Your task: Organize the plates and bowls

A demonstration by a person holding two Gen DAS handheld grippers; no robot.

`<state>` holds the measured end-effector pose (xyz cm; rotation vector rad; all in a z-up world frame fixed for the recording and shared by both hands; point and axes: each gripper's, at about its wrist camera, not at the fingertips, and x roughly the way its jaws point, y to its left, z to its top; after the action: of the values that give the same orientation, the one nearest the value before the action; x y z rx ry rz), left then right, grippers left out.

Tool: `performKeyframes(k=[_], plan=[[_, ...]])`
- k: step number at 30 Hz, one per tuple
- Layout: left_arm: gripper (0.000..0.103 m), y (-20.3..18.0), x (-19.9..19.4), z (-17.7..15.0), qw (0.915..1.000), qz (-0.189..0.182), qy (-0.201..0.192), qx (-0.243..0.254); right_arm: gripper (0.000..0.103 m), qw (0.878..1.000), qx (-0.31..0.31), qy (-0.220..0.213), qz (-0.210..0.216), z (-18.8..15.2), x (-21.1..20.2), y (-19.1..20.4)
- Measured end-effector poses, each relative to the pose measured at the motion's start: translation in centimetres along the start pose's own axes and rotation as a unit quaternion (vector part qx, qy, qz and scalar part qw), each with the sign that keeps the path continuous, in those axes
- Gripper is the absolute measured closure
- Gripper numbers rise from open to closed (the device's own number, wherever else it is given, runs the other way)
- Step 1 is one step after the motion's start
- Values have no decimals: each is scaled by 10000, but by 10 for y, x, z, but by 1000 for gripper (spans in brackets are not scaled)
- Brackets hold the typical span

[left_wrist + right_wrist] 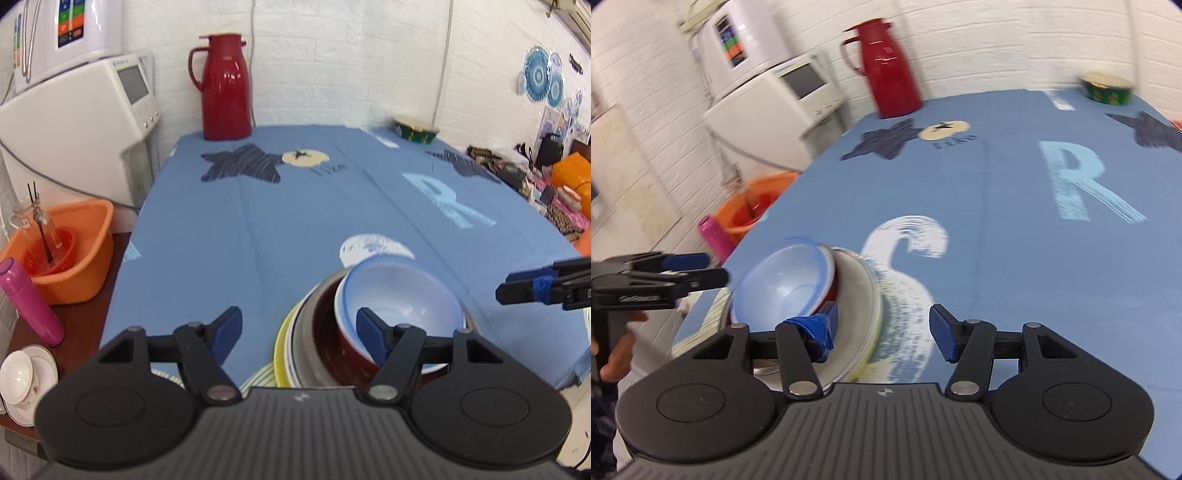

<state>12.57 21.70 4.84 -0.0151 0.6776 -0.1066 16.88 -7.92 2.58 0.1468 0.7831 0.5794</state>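
A blue tablecloth [295, 221] printed with dark stars and pale letters is covering the table and filling most of both views. Off its left edge a white appliance [74, 122] is standing against the brick wall, and a red thermos jug [223, 86] is sitting at the cloth's far left corner, with a green patterned bowl [415, 129] sitting alone at the far right corner, well apart from everything else. An orange basin [70, 251] is resting on a side surface to the left, with a pink bottle [31, 302] just in front of it and a white cup on a saucer [22, 376] nearer still. At the near edge of the cloth the stack of plates [860, 332] is lying flat, yellow and white rims showing under a metal dish; a dark red bowl [332, 332] is sitting in that dish, and a pale blue bowl [402, 291] is nesting inside it, tilted. The left gripper [299, 334] is hovering over the stack with its jaws spread wide, gripping nothing, its right finger reaching over the blue bowl's rim. The right gripper [884, 326] is likewise gaping wide and empty, its taped left finger lying over the plates. A hand [618, 354] is holding the left gripper's handle.
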Motion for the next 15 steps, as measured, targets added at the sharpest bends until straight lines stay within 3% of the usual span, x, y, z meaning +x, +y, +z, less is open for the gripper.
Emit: performKeyframes(k=[9,15], plan=[[32,-69,-1,30,9970,-422,-651,-73,61,9965,500,-574,-331,6,-8,-15],[31,-120,1,24,9946,-632,-821,19,59,9931,572,-844,-577,-8,-24,-18]])
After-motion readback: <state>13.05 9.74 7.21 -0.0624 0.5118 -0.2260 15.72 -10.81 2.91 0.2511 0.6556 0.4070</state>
